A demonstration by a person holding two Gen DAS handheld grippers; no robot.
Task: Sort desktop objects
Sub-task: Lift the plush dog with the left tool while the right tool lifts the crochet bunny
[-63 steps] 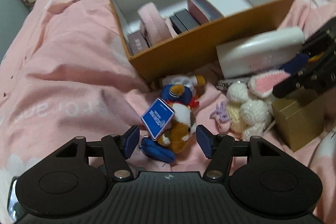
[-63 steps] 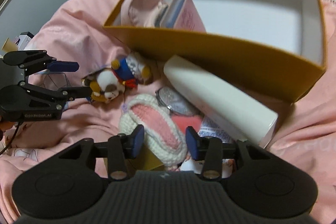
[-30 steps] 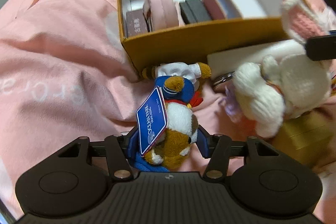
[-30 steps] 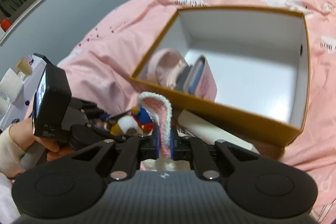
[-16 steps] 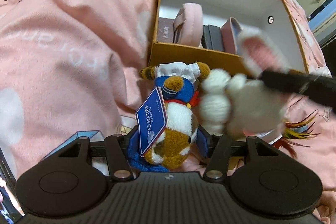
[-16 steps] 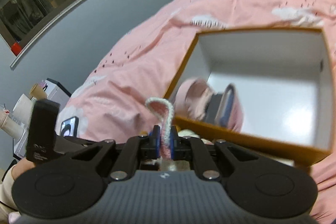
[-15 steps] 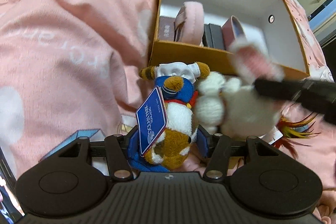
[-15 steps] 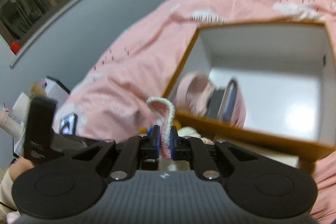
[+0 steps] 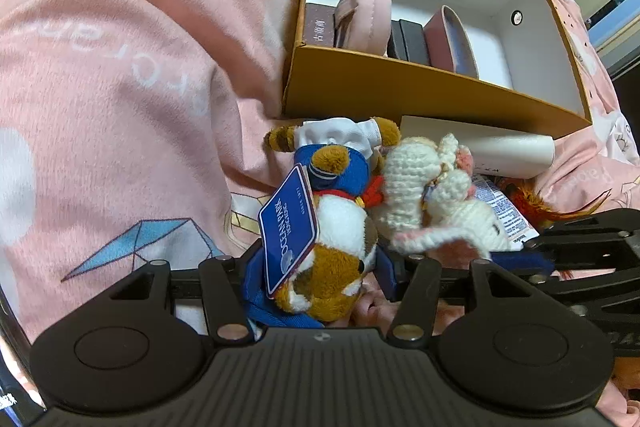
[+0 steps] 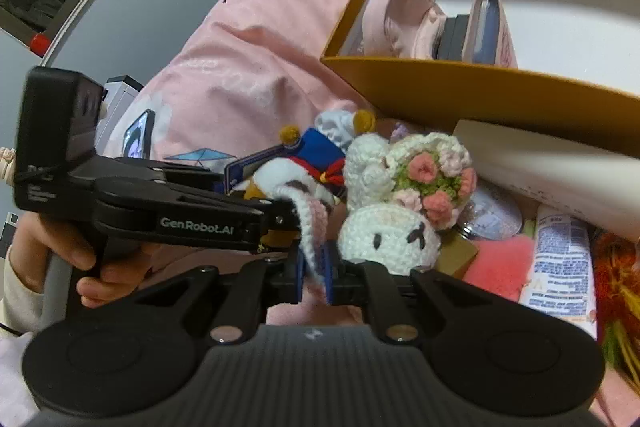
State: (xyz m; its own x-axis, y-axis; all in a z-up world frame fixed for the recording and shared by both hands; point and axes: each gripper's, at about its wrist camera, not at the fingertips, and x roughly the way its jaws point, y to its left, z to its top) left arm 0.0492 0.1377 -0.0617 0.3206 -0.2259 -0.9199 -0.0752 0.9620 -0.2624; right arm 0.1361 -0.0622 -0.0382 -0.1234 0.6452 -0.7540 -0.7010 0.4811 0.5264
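**Two soft toys side by side in front of the orange box**

On the pink bedspread (image 9: 120,75), the left tool (image 9: 318,269) has its blue pads closed on the lower body of a brown-and-white plush animal (image 9: 340,227) in a blue sailor top, with a blue tag (image 9: 288,229) hanging off it. A hand (image 10: 96,267) grips this tool's handle in the right wrist view. Just beside the plush, touching it, lies a white crocheted rabbit (image 10: 384,231) with a crown of pink flowers. The right tool (image 10: 314,277) has one pink-lined rabbit ear between its pads, and its jaws are opening, already narrowly apart. Behind both toys stands the orange box (image 9: 420,87), holding a pink pouch (image 9: 366,13) and dark cases. A white cylinder (image 9: 492,147) lies against the box's front wall.
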